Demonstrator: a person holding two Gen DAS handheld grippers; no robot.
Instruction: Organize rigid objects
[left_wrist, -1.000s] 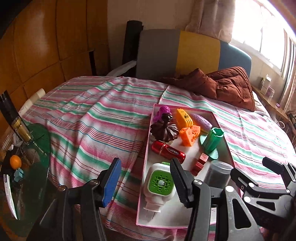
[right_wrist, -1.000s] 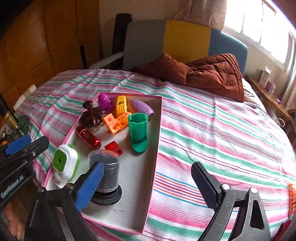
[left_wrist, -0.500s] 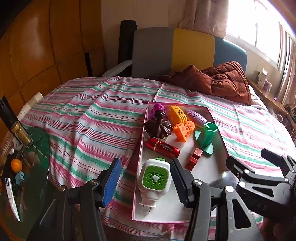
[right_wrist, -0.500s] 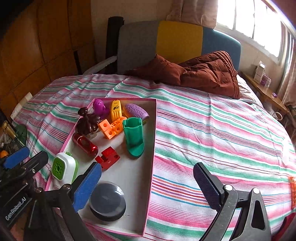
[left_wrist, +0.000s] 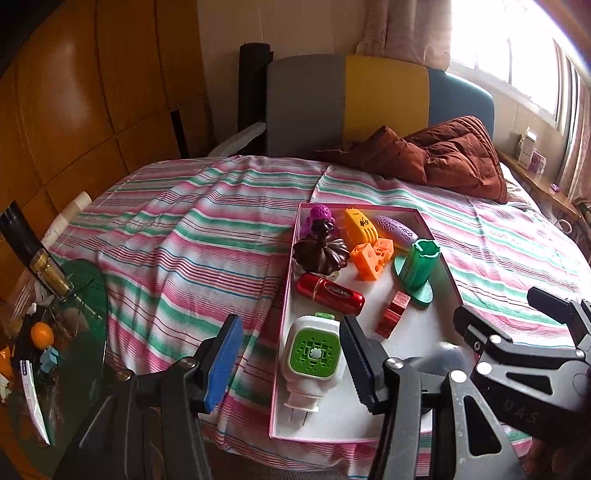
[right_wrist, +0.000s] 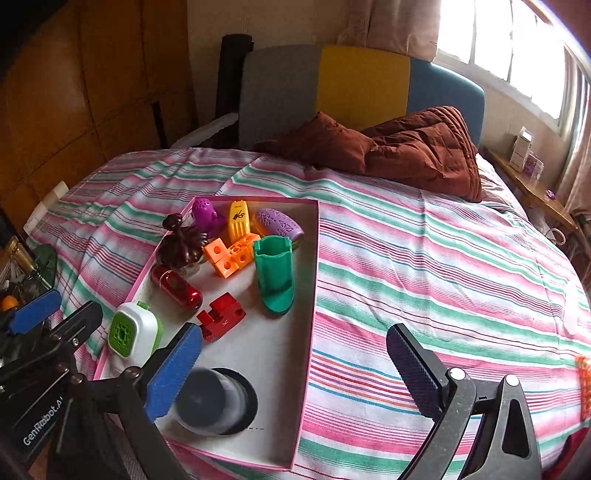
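Note:
A pink-edged shallow box (left_wrist: 280, 332) (right_wrist: 308, 295) lies on the striped bed and holds several rigid toys. Among them are a white-and-green plug-in device (left_wrist: 314, 354) (right_wrist: 133, 334), a red capsule (left_wrist: 330, 293) (right_wrist: 177, 288), a green stand (left_wrist: 419, 267) (right_wrist: 275, 273), a red block (left_wrist: 393, 314) (right_wrist: 221, 315), orange cubes (left_wrist: 371, 256) and a grey cylinder (right_wrist: 212, 400) at the near end. My left gripper (left_wrist: 288, 358) is open and empty, just in front of the plug-in device. My right gripper (right_wrist: 291, 373) is open and empty above the box's near right edge.
A brown quilt (left_wrist: 443, 155) (right_wrist: 406, 147) lies at the head of the bed by a grey, yellow and blue headboard (left_wrist: 351, 96). A green glass side table (left_wrist: 55, 332) with bottles and an orange stands at the left. An orange item (right_wrist: 583, 384) lies at the far right bed edge.
Both grippers have pulled back and risen slightly from the box. The grey cylinder now lies tipped, seen end-on, at the near end. Both grippers stay open.

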